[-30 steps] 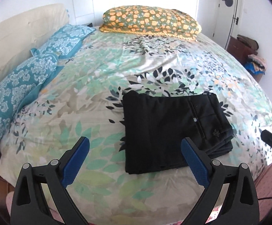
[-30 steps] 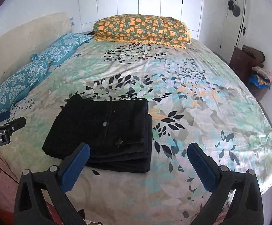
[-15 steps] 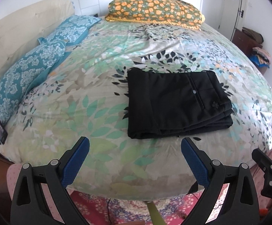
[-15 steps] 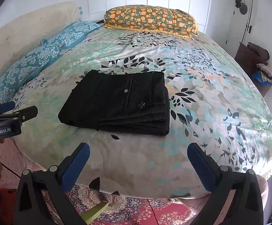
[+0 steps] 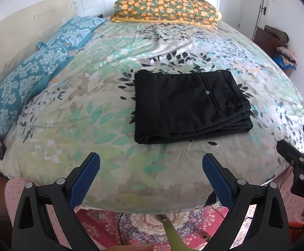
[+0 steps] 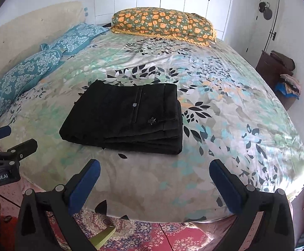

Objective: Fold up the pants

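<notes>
**Black pants folded up on the bed, both grippers hanging back empty**

Black fabric, folded into a neat thick rectangle: that's the pants, lying flat on the leafy floral bedspread near the foot edge of the bed. You can see the stacked layers along the near edge and a small button on top.

The left gripper is spread wide with nothing between its blue pads, hanging off the foot of the bed, well short of the pants. The right gripper is the same deal, fingers wide apart and empty, also off the near edge, not touching anything.

Each gripper peeks into the other's view from the side. Two teal patterned pillows sit along the left by the cream headboard, an orange flowered pillow lies at the far side, and a red patterned rug shows on the floor below
</notes>
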The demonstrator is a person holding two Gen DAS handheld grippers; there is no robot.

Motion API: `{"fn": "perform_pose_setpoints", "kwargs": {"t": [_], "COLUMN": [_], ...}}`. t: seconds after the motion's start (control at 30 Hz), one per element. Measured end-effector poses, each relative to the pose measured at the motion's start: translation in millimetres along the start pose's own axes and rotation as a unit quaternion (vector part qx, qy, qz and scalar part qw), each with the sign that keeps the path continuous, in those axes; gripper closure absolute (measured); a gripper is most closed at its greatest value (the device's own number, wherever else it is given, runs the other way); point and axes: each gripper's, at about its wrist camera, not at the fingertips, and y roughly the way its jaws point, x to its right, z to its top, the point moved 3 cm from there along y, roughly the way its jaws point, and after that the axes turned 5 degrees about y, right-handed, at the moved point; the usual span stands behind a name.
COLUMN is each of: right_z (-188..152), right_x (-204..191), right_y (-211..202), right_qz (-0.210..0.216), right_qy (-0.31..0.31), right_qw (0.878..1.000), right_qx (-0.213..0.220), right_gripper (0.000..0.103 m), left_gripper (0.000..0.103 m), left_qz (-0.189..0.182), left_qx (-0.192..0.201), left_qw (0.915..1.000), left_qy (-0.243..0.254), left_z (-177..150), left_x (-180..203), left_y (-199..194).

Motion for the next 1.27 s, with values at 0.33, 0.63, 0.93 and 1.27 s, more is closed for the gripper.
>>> {"fn": "perform_pose_setpoints", "kwargs": {"t": [0.33, 0.63, 0.93, 1.27], "right_z": [-1.2, -1.7, -3.0, -3.6], "right_x": [1.8, -2.6, -2.2, -4.0], "right_y": [1.3, -0.1, 3.1, 5.2], "right_qz": [-0.009, -0.016, -0.016, -0.016], "right_qy": [-0.001, -0.013, -0.012, -0.015], "right_qw": [1.000, 1.000, 1.000, 1.000], "right_qx": [-0.006, -0.002, -0.009, -0.012], "right_gripper": [0.000, 0.000, 0.000, 0.000], "left_gripper": [0.004, 0.004, 0.004, 0.004], "left_qz": [-0.004, -0.002, -0.006, -0.003], "left_qx": [0.003, 0.001, -0.005, 0.015], "left_qw": [1.0000, 1.0000, 1.0000, 0.9999], "left_qy": [0.004, 0.004, 0.004, 0.006], "left_z": [0.1, 0.1, 0.1, 1.1], "left_x": [2.0, 2.6, 0.5, 2.4], "left_y": [-1.8, -0.7, 3.1, -1.3]}}
